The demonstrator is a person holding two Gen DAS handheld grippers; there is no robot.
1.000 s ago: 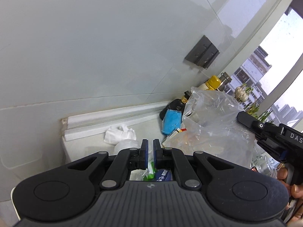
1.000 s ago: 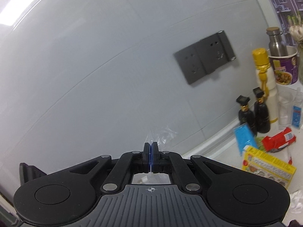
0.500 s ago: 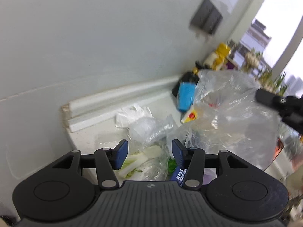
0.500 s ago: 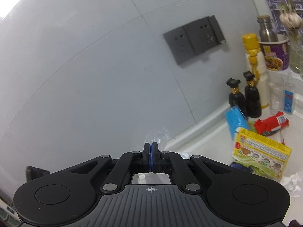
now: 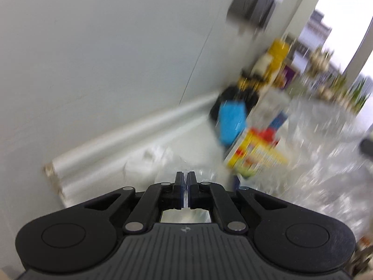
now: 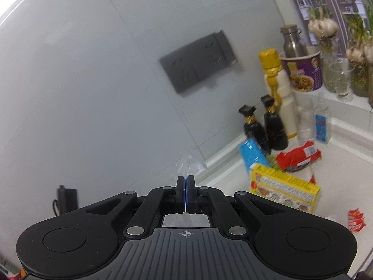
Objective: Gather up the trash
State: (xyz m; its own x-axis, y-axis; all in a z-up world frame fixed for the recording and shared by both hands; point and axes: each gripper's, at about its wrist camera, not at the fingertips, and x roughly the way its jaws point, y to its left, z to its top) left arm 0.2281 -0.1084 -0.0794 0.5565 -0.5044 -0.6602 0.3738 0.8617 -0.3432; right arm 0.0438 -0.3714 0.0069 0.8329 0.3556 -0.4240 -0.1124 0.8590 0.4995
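Observation:
In the blurred left wrist view my left gripper [image 5: 185, 175] is shut, with what looks like thin clear film pinched between the pads. A big clear plastic bag [image 5: 321, 154] billows to its right. A yellow box [image 5: 258, 154], a blue packet [image 5: 232, 123] and a crumpled white tissue [image 5: 149, 163] lie ahead on the white counter. My right gripper [image 6: 185, 178] is shut on a corner of clear plastic film [image 6: 187, 163] that pokes out past the tips. To its right lie the yellow box [image 6: 283, 190], blue packet [image 6: 251, 155], red wrapper [image 6: 298, 155] and a small red wrapper [image 6: 355, 219].
Two black bottles [image 6: 275, 128], a yellow-capped bottle [image 6: 272, 70], a purple noodle cup [image 6: 303, 72], a steel flask [image 6: 292, 39] and glasses [image 6: 339, 79] crowd the corner by the window. A grey socket plate [image 6: 198, 65] is on the wall. The counter's left end [image 5: 54, 182] drops off.
My left gripper opened over the clear plastic and greens, then shut again while sweeping lower and toward the wall. The right gripper stayed shut on the film and swung toward the counter corner.

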